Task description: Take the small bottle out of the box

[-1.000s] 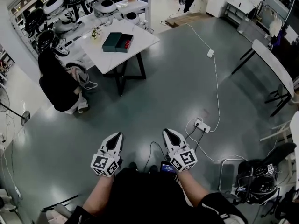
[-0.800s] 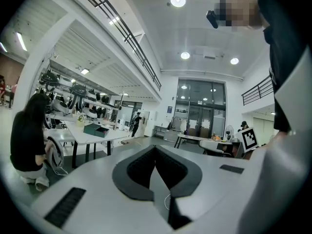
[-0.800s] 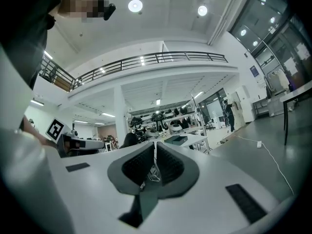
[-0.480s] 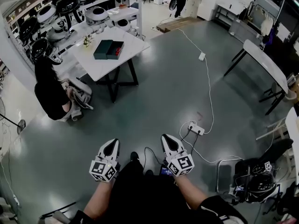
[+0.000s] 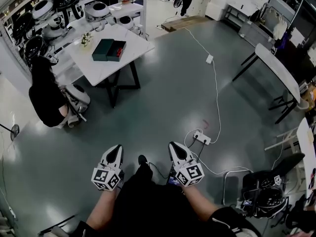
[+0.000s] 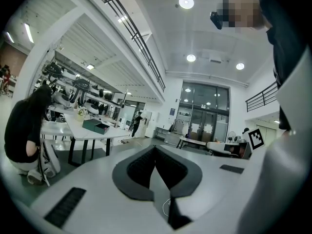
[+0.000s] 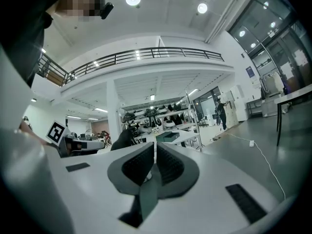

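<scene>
A dark green box [image 5: 109, 50] lies open on a white table [image 5: 117, 68] far ahead at the upper left, its red inside showing. No small bottle can be made out at this distance. My left gripper [image 5: 116, 148] and right gripper [image 5: 174, 145] are held side by side at waist height over the grey floor, far from the table. In the left gripper view the box [image 6: 95, 126] shows small at the left, beyond the left gripper [image 6: 155, 147], whose jaws are shut on nothing. In the right gripper view the box [image 7: 168, 136] sits just above the right gripper [image 7: 155, 145], also shut and empty.
A person in black [image 5: 44, 95] crouches at the table's left side. Racks with round black-and-white devices [image 5: 49, 14] stand behind it. A power strip [image 5: 200, 137] and a white cable cross the floor ahead. Another table [image 5: 276, 68] and a chair with gear [image 5: 266, 196] stand at the right.
The table with the box has slid leftwards in the head view and the power strip has come closer to me. Both grippers sit slightly lower in the frame, still shut.
</scene>
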